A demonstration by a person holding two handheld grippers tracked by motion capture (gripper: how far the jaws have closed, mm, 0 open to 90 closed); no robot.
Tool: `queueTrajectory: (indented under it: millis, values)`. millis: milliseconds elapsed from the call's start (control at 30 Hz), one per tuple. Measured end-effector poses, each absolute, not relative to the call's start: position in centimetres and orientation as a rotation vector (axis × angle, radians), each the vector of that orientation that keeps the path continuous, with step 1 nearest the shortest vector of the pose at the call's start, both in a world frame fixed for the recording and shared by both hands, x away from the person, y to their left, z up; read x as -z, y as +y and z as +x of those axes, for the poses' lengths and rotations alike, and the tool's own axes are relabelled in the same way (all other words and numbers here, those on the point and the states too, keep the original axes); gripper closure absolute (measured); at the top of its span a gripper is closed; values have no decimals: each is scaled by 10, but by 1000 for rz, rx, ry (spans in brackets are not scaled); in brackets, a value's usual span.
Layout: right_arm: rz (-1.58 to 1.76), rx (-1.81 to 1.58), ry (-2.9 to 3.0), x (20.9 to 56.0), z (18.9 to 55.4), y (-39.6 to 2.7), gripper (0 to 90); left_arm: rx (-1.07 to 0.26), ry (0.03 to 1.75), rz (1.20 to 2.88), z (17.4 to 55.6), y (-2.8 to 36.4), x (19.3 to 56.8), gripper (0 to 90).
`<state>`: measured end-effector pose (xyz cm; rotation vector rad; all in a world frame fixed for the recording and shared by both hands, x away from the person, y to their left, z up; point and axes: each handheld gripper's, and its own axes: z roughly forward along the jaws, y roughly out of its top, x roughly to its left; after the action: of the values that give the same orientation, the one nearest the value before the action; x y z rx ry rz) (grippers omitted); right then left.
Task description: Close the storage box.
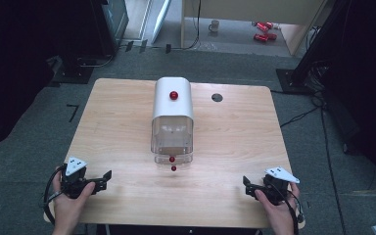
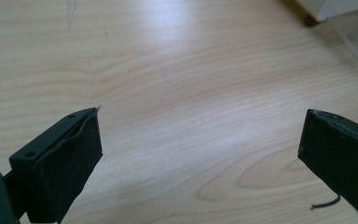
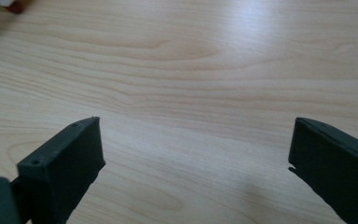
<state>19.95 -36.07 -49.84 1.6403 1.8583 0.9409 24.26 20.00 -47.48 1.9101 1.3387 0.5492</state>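
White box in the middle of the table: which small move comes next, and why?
Probably bring the left hand-held gripper forward toward the white box. Both grippers rest open at the near edge, holding nothing, well short of the box's clear front and red knob.

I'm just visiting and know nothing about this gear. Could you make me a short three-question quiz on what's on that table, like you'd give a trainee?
1. True or false: both grippers are holding something.
2. What colour is the knob on top of the white-lidded clear container?
3. Where does the container stand? A) at the table's near left corner B) around the middle of the table, between the two hands C) on the floor

Key:
1. False. The left gripper and right gripper both stand open over bare wood, well apart from the container.
2. Red: the red knob.
3. B.
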Motion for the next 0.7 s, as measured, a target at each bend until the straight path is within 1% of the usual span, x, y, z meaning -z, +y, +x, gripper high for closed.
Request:
queueTrajectory:
  millis: [33, 233, 500, 700]
  values:
    - [1623, -956, 1864, 494, 199, -355, 66, -552, 1326, 1909, 243, 198, 472, 0]
    - [1565, -1002, 1908, 481, 199, -335, 77, -548, 1273, 1889, 253, 184, 455, 0]
    - [1502, -1068, 1936, 462, 202, -311, 77, -544, 1204, 1873, 269, 161, 434, 2]
    - [1464, -1107, 1954, 452, 205, -295, 77, -537, 1173, 1872, 274, 150, 426, 2]
